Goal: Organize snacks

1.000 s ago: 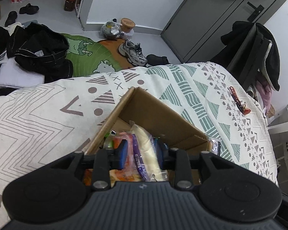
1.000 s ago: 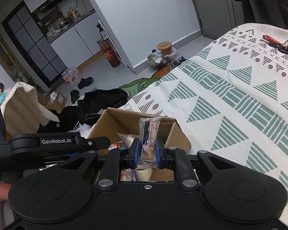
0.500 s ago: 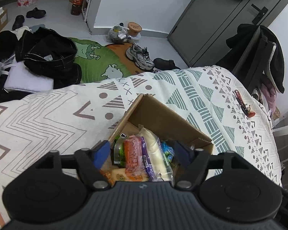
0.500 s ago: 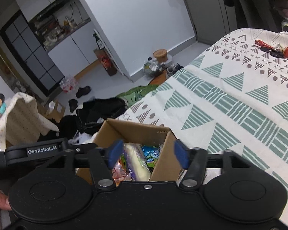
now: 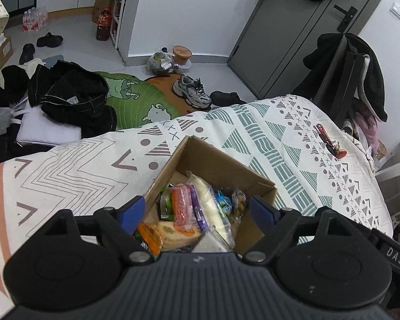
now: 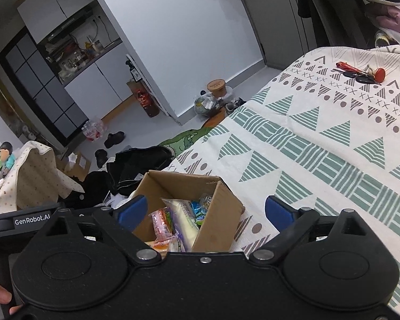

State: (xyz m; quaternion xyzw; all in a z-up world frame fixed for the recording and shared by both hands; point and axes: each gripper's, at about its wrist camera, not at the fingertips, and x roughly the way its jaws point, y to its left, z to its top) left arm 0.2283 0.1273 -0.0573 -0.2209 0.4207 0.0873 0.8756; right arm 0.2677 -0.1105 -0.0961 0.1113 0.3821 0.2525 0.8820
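Left claw: my left claw [image 5: 197,210] hangs over the cardboard box [image 5: 226,165], jaws opening, nothing gripped between them.
Right claw: my right claw [image 6: 206,210] is above the same box [image 6: 216,213], jaws opening, released and empty.
Box: it sits on the bed [image 5: 88,165], near the bed's floor-side edge, top open.
Snacks: the snack packets [image 5: 197,208] lie packed inside the box, a long pale packet [image 6: 182,216] and an orange packet [image 5: 182,205] among them.
Keys: the red-tagged keys [image 6: 360,73] lie well apart, toward the bed's far edge.
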